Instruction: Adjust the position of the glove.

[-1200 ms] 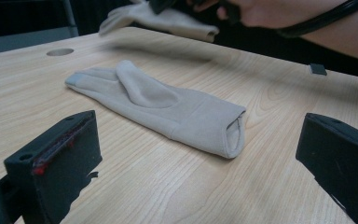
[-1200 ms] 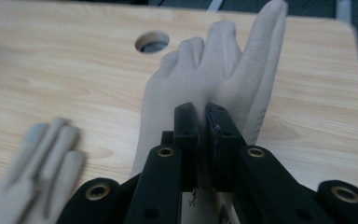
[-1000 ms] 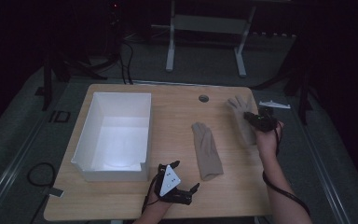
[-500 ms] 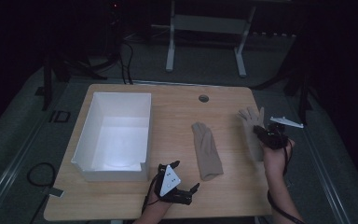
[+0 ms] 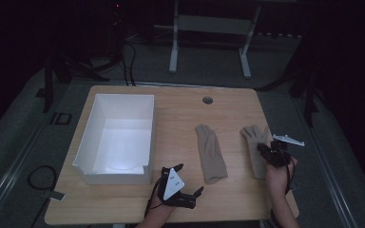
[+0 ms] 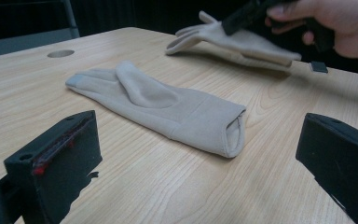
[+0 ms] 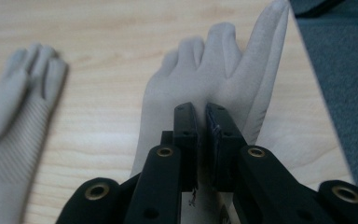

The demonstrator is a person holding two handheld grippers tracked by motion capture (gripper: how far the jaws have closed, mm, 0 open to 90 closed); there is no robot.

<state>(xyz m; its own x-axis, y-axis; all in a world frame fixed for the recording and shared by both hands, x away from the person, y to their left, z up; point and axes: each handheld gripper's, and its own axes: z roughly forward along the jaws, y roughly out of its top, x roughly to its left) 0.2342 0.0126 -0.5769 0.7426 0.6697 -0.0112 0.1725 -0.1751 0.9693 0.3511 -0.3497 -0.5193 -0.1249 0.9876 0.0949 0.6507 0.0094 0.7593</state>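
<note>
right gripper [image 5: 272, 153]: pressed together on a fold of the right glove [image 5: 256, 147], near the cuff half; glove fingers fanned toward the far edge in the right gripper view [image 7: 223, 74].
left gripper [image 5: 180, 183]: spread wide, nothing between, parked low at the near table edge, aimed at the cuff of the middle glove [image 6: 168, 105].
gloves: two beige knit ones, both on the table [image 5: 180, 109]; middle one flat, cuff toward the person; right one just beside the right edge, partly lifted off the wood in the left gripper view [image 6: 233, 39].
step in hand: probably carrying the pinched glove, likely toward the white bin [image 5: 119, 137] or its mate; cannot tell which.
doing it well: keep pinch firm, lift enough to clear dangling fingers off the wood, avoid dragging across the middle glove, steer away from the right edge.
risk: thin fabric pinch, may slip; limp fingers may snag.
surface: light wood top, round cable hole [image 5: 207, 100] at the far side; bin open, bare inside, at left.
room: dark, grey carpet, white stand legs [image 5: 209, 42] behind table, cables on floor.
</note>
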